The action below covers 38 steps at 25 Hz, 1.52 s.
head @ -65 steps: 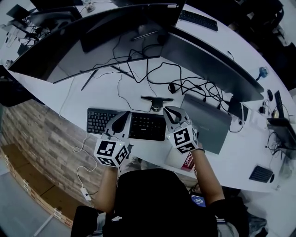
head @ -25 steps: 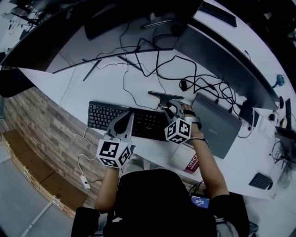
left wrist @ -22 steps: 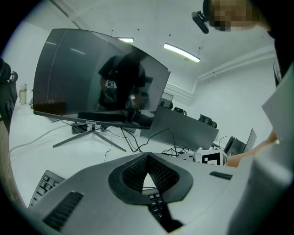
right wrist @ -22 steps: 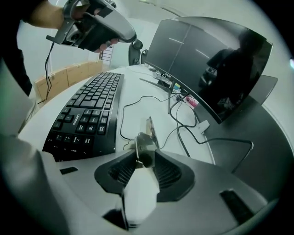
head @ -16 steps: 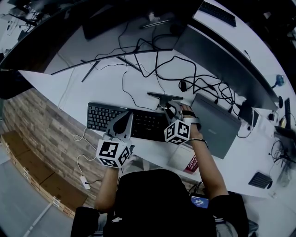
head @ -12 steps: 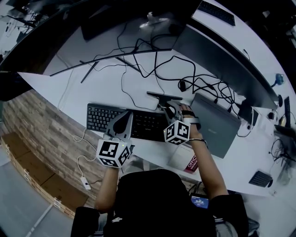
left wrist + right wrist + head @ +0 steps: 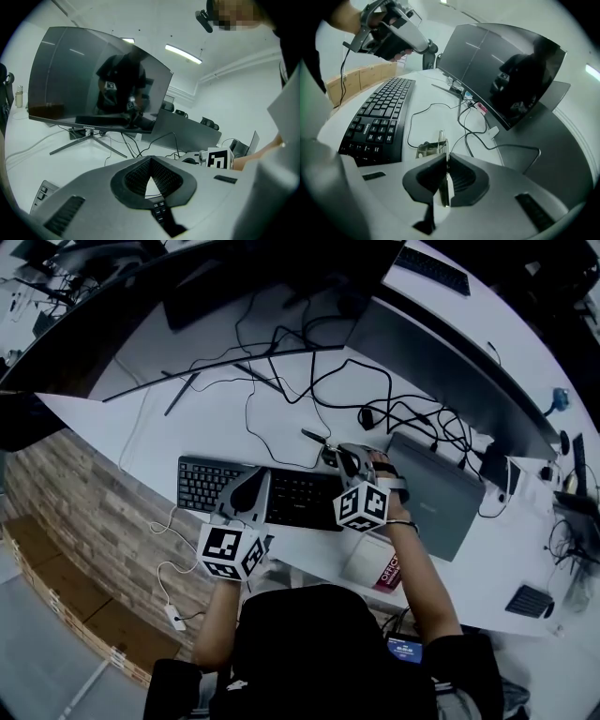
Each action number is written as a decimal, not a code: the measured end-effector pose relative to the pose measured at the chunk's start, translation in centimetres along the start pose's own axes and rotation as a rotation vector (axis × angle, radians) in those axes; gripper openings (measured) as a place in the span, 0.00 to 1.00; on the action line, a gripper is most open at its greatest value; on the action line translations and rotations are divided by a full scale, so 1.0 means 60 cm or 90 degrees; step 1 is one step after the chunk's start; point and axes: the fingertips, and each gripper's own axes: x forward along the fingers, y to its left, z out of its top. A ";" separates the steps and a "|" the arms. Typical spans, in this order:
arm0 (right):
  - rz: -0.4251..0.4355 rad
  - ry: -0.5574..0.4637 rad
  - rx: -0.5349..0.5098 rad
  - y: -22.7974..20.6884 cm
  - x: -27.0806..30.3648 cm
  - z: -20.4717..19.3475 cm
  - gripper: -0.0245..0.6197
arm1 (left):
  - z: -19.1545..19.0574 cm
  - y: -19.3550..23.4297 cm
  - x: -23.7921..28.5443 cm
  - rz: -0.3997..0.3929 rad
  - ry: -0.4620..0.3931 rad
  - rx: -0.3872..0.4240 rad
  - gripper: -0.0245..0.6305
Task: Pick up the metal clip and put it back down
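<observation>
As its jaws have just been closing, the right gripper pinches the metal clip at two o'clock from the keyboard. The left gripper is closed and empty.

White curved desk fills the middle, wood-plank panelling drops away around 9 o'clock, cardboard boxes sit on the grey floor near 7, and strip lights run overhead.

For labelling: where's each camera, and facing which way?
Head view: head-mounted, looking down at the desk; left claw, right claw, forearms show.
Left gripper view: on left claw, facing the monitor; right claw's cube shows.
Right gripper view: on right claw, just closed on the metal clip, facing keyboard; left claw shows.
Shared: keyboard, head and right views.
</observation>
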 end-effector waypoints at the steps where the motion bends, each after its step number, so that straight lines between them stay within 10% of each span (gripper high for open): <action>1: 0.002 0.002 0.006 -0.001 -0.001 0.000 0.08 | 0.002 0.000 -0.001 -0.001 0.000 0.001 0.05; 38: -0.149 -0.152 0.345 -0.077 -0.292 0.152 0.08 | 0.139 -0.056 -0.142 -0.064 -0.115 0.078 0.05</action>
